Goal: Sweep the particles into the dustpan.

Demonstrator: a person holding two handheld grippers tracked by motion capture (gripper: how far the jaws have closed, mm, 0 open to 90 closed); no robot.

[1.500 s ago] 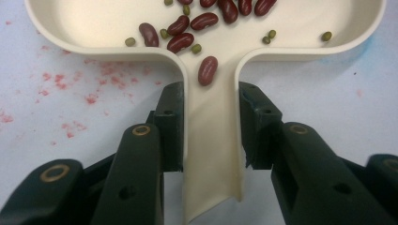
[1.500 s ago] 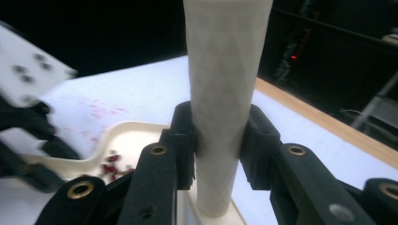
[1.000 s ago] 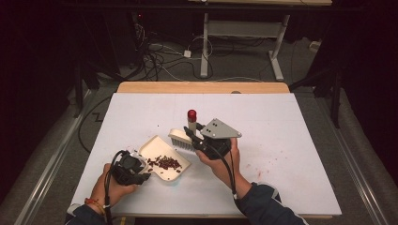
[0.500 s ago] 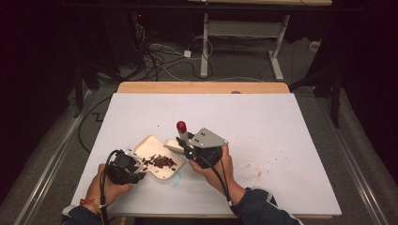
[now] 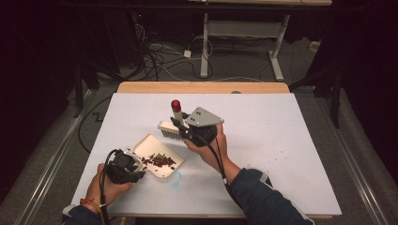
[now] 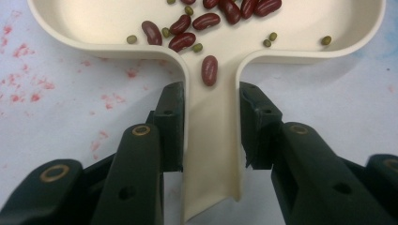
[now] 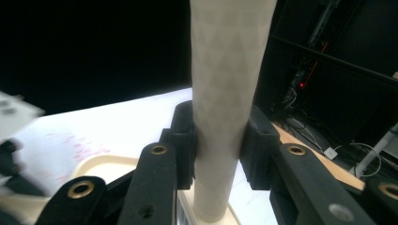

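On the left, the left tongs (image 5: 126,165) sit low on the counter (image 5: 291,140), clamped on the handle of the dustpan (image 6: 213,140) — in the left gripper view a black pad presses each side of that cream handle. The pan lies flat near the front left part of the counter, and it holds a small heap of beans (image 5: 158,161): red kidney beans mixed with little green ones, one red bean resting just inside the handle's mouth. This hand has hardly stirred over the last second.

To the right of the pan, the right tongs (image 5: 180,129) grip the pale handle of the brush (image 5: 168,128), closed firmly on it; the right gripper view shows the handle standing upright between the pads. The brush has a red cap at the top and its bristle head points down, just behind the pan's far edge. A second ago it stood about here, then half a second ago it was down at the pan's lip, and now it is back up and away from the pan — that looks to me like the end of one sweeping stroke and the wind-up for another.

Faint red specks mark the counter further right, but I can't make out any loose beans there, so the sweeping seems close to done.
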